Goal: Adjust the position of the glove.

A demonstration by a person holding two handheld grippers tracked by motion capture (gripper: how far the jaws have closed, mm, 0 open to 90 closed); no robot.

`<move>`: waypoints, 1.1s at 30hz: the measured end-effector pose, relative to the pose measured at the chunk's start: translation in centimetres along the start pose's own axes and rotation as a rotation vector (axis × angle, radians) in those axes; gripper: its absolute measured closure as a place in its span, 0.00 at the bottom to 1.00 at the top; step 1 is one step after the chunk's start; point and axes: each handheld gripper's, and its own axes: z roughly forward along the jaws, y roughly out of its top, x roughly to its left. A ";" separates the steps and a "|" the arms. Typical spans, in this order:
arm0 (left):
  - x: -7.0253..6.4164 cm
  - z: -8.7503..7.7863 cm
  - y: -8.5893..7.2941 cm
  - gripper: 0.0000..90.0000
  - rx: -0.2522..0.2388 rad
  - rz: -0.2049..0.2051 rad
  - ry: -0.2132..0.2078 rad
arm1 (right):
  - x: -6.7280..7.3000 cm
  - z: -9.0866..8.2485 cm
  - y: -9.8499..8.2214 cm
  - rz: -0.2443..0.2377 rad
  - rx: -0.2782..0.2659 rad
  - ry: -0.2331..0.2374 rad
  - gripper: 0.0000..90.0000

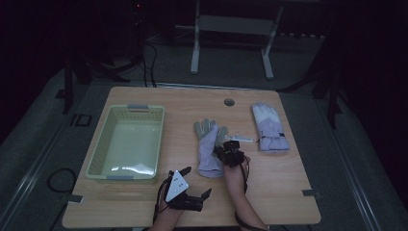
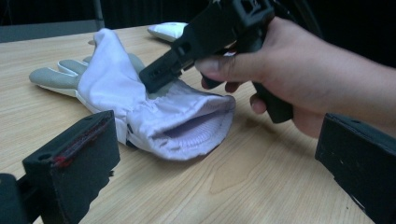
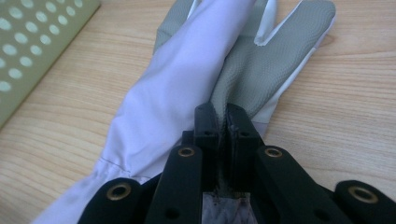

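Observation:
A lavender glove (image 1: 208, 147) with a grey palm lies flat at the table's middle, fingers pointing away from me. My right gripper (image 1: 220, 151) is shut on this glove's right edge near the wrist; the right gripper view has its jaws pressed together on the fabric (image 3: 223, 125) where grey palm meets lavender cloth (image 3: 173, 88). My left gripper (image 1: 196, 182) hovers near the front edge, jaws wide apart and empty. In the left gripper view (image 2: 217, 140) it faces the glove's open cuff (image 2: 187, 126), a short way off, with the right gripper (image 2: 161, 74) pinching above it.
A pale green perforated basket (image 1: 98, 149) stands empty at the left, its wall (image 3: 28, 46) close to the glove. A second, matching glove (image 1: 269, 126) lies at the back right. A small white item (image 1: 243, 139) rests between the gloves. A round grommet (image 1: 229, 102) sits at the back.

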 end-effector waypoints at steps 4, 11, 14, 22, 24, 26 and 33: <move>0.0 0.0 0.0 0.00 -0.001 -0.004 0.000 | -0.1 0.3 -0.2 -0.028 -0.007 -0.003 0.93; 0.1 0.0 0.0 0.00 -0.001 -0.006 0.000 | 0.1 -0.5 0.0 -0.083 -0.015 -0.028 0.81; 0.1 0.0 0.0 0.00 -0.001 -0.007 -0.001 | -0.2 -1.0 0.2 -0.101 -0.016 -0.024 0.77; 0.1 0.0 0.0 0.00 -0.001 -0.009 -0.001 | -2.7 -3.8 1.8 -0.143 -0.048 0.000 0.54; 0.1 0.0 0.0 0.00 0.000 -0.009 0.000 | -3.6 -4.5 2.2 -0.145 -0.052 -0.002 0.57; 0.1 0.0 0.0 0.00 -0.001 -0.010 -0.001 | -4.7 -5.1 2.7 -0.134 -0.044 0.030 0.58; 0.1 0.0 0.0 0.00 -0.001 -0.014 0.000 | -7.7 -6.5 3.5 -0.165 -0.045 -0.009 0.56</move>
